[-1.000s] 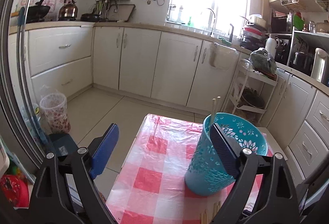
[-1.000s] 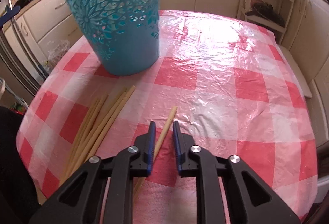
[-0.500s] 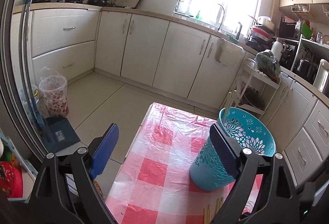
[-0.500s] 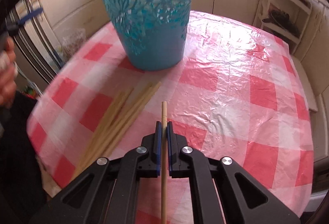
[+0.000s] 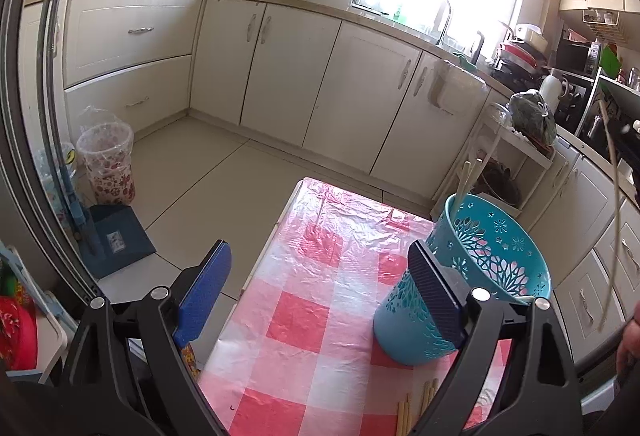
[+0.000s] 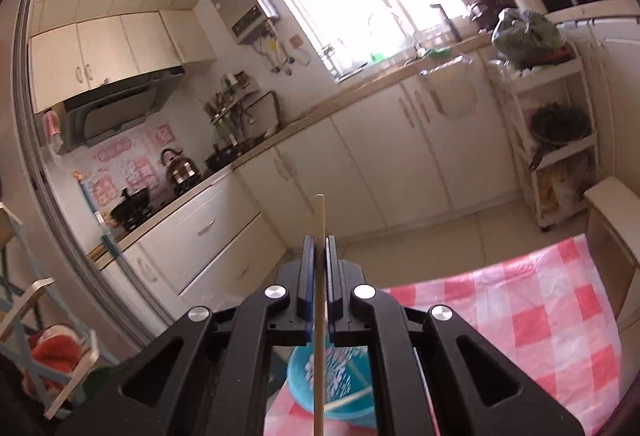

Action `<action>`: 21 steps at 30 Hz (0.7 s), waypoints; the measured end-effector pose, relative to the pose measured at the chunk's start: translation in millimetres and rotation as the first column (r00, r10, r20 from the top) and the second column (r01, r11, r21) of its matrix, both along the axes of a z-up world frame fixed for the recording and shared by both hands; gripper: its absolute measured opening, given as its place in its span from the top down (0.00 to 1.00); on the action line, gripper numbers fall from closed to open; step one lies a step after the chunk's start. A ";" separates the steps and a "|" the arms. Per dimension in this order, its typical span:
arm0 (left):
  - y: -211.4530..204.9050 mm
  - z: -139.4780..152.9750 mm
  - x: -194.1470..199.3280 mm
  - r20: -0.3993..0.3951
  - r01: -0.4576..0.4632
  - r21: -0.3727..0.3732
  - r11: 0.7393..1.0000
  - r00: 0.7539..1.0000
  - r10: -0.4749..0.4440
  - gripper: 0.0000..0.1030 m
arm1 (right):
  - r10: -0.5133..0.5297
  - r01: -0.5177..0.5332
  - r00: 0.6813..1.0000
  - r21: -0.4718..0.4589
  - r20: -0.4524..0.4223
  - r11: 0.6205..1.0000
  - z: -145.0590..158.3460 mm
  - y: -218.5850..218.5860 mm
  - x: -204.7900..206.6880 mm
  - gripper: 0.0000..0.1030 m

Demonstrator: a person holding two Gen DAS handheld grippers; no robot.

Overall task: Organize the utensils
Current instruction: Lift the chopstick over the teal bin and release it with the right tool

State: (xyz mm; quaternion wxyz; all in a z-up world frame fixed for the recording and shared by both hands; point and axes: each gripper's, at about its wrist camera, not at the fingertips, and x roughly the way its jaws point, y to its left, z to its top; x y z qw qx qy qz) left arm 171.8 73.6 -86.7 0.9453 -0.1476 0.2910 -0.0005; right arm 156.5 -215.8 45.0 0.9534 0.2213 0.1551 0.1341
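A teal perforated basket (image 5: pixel 472 276) stands on the red-checked tablecloth (image 5: pixel 312 316) with two chopsticks (image 5: pixel 466 180) leaning in it. My left gripper (image 5: pixel 320 292) is open and empty, its right finger beside the basket. My right gripper (image 6: pixel 319 248) is shut on a wooden chopstick (image 6: pixel 319 300), held upright high above the basket (image 6: pixel 336 384). The held chopstick also shows in the left wrist view (image 5: pixel 614 196), raised at the right. More chopsticks (image 5: pixel 416 408) lie on the cloth in front of the basket.
Cream kitchen cabinets (image 5: pixel 320 76) run along the far walls. A white rack (image 6: pixel 560 140) stands beyond the table. A small waste bin (image 5: pixel 106 164) and a blue dustpan (image 5: pixel 116 236) sit on the floor at the left.
My right gripper closed on a chopstick on the cloth, then lifted it and tipped it upright above the basket. The left gripper stayed open and drifted back a little.
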 end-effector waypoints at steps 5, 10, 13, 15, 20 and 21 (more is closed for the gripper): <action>-1.3 -4.5 5.7 -0.024 0.005 -0.002 1.000 1.000 -0.005 0.17 | -0.164 0.167 0.986 -0.088 0.036 0.982 -27.4 19.7 29.3 0.94; -6.7 -8.4 9.8 -0.046 0.018 0.011 1.000 0.999 -0.018 0.16 | -0.162 0.158 0.987 -0.129 -0.017 0.979 -56.8 23.8 31.6 0.94; -9.6 -10.4 10.5 -0.057 0.026 0.011 1.000 0.998 -0.026 0.16 | -0.141 0.133 0.989 -0.149 -0.045 0.980 -66.8 23.9 28.5 0.94; -11.9 -11.1 10.0 -0.058 0.028 0.021 0.999 0.998 -0.026 0.16 | -0.127 0.115 0.990 -0.161 -0.067 0.980 -70.8 24.1 26.3 0.93; -18.3 -13.2 6.7 -0.054 0.022 0.066 0.998 0.998 -0.018 0.16 | -0.114 0.098 0.990 -0.181 -0.077 0.979 -72.9 19.5 0.6 0.90; -20.0 -14.0 5.9 -0.053 0.022 0.076 0.997 0.998 -0.018 0.16 | -0.114 0.099 0.991 -0.185 -0.074 0.978 -71.5 16.8 -7.5 0.87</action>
